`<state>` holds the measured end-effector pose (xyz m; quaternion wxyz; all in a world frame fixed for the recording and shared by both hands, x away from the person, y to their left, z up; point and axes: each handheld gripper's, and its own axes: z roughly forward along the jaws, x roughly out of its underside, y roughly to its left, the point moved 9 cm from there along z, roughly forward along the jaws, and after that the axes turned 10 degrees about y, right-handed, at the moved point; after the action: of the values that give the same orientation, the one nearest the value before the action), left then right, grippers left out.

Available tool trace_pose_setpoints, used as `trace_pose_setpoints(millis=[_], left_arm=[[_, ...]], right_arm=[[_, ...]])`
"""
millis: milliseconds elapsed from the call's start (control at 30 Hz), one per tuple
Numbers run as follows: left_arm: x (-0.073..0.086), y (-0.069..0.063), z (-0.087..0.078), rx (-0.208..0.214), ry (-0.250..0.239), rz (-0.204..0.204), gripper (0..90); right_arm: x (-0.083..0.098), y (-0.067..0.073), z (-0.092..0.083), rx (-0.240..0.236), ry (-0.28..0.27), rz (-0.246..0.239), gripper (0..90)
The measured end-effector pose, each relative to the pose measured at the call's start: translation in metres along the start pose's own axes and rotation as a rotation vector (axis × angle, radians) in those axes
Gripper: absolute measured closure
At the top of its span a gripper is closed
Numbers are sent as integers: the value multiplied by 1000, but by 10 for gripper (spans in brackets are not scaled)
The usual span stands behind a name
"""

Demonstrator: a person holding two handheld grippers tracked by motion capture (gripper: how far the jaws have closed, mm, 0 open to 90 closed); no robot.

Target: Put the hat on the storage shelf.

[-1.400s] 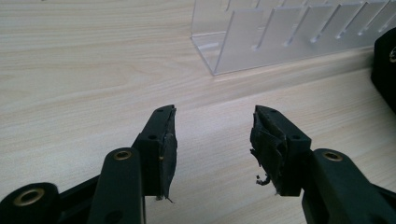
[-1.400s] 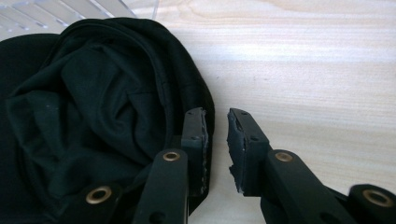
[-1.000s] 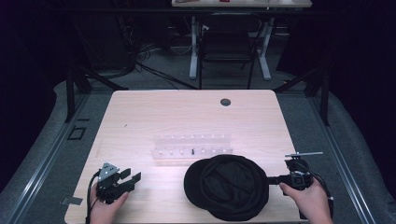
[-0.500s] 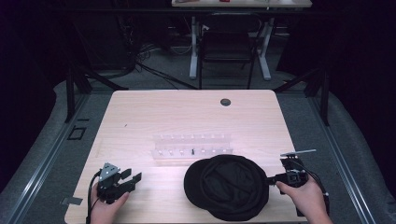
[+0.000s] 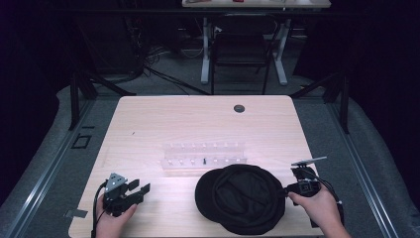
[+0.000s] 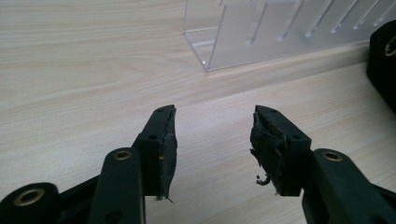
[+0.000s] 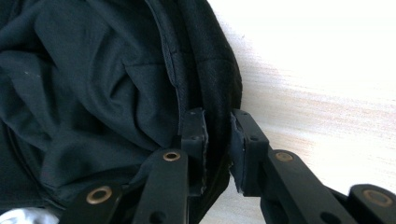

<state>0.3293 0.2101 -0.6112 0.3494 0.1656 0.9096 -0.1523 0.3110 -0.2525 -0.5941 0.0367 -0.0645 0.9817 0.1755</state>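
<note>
A black cloth hat (image 5: 241, 198) lies upside down near the table's front edge, its lining (image 7: 93, 84) facing up. My right gripper (image 5: 286, 191) is at the hat's right side. In the right gripper view its jaws (image 7: 217, 140) are shut on the hat's thick rim, one inside and one outside. My left gripper (image 5: 139, 189) rests at the front left, well apart from the hat. It is open (image 6: 212, 135) with only bare wood between its jaws. An edge of the hat (image 6: 385, 60) shows at the far right of the left gripper view.
A clear acrylic rack (image 5: 204, 153) with small pegs stands just behind the hat, also seen ahead of the left gripper (image 6: 261, 32). The wooden table (image 5: 163, 119) has a cable hole (image 5: 239, 108) at the back. A chair (image 5: 241, 47) and dark floor lie beyond.
My right gripper has edged slightly left onto the hat's rim. The left gripper and the hat have barely moved.
</note>
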Motion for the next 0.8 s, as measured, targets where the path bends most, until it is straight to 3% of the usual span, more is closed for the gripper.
trace_pose_setpoints(millis=[233, 433, 733, 767, 800], left_arm=[[0, 0, 0, 2, 3, 1, 501], [0, 0, 0, 1, 1, -1, 502], [1, -1, 1, 2, 7, 2, 501], [1, -1, 0, 2, 7, 1, 502], [1, -1, 1, 3, 7, 2, 501]], right_arm=[[2, 0, 2, -27, 22, 3, 847], [2, 2, -1, -37, 22, -1, 869], [3, 8, -14, -95, 19, -3, 879], [2, 9, -14, -102, 2, 14, 879], [3, 10, -17, -104, 9, -1, 880]])
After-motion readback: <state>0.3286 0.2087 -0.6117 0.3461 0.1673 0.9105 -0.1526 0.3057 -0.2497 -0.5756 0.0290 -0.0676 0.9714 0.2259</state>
